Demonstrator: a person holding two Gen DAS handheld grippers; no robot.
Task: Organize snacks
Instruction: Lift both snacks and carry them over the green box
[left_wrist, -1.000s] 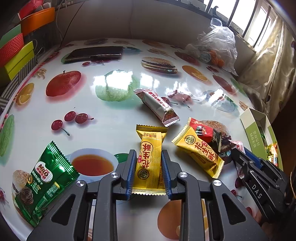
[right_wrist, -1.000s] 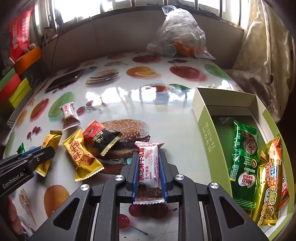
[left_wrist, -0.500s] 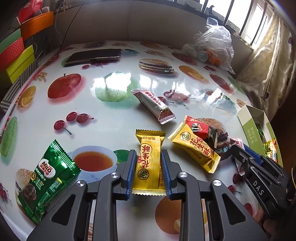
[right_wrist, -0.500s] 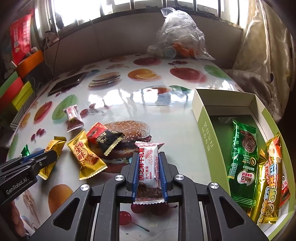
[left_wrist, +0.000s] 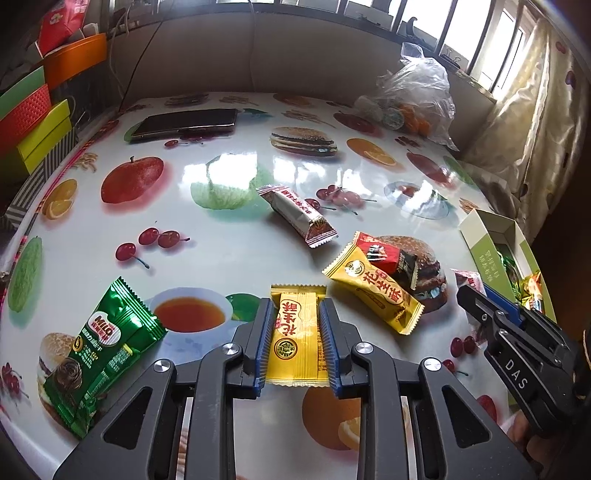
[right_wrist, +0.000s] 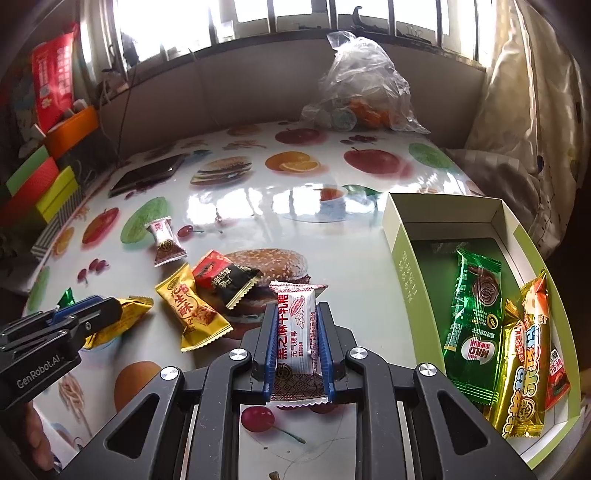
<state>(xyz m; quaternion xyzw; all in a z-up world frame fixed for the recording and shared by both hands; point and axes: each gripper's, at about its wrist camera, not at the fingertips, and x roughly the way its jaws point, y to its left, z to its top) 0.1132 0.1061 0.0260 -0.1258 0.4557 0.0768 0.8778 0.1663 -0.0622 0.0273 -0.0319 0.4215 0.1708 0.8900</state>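
Observation:
My left gripper (left_wrist: 297, 308) is shut on a yellow snack packet (left_wrist: 297, 339) and holds it above the table. My right gripper (right_wrist: 297, 314) is shut on a white and red candy packet (right_wrist: 297, 332), held left of the green box (right_wrist: 400, 258). The box holds a green Milo packet (right_wrist: 474, 325) and gold and red packets (right_wrist: 528, 365). On the table lie a second yellow packet (left_wrist: 373, 290), a red and black packet (left_wrist: 388, 258), a white packet (left_wrist: 297, 214) and a green Milo packet (left_wrist: 99, 350).
A phone (left_wrist: 184, 122) lies at the table's far left. A clear plastic bag (right_wrist: 358, 88) sits at the far edge. Coloured boxes (left_wrist: 33, 118) stack at the left. A curtain (right_wrist: 524, 122) hangs at the right.
Both grippers have risen a little with their packets still held; the table and its loose snacks look farther away.

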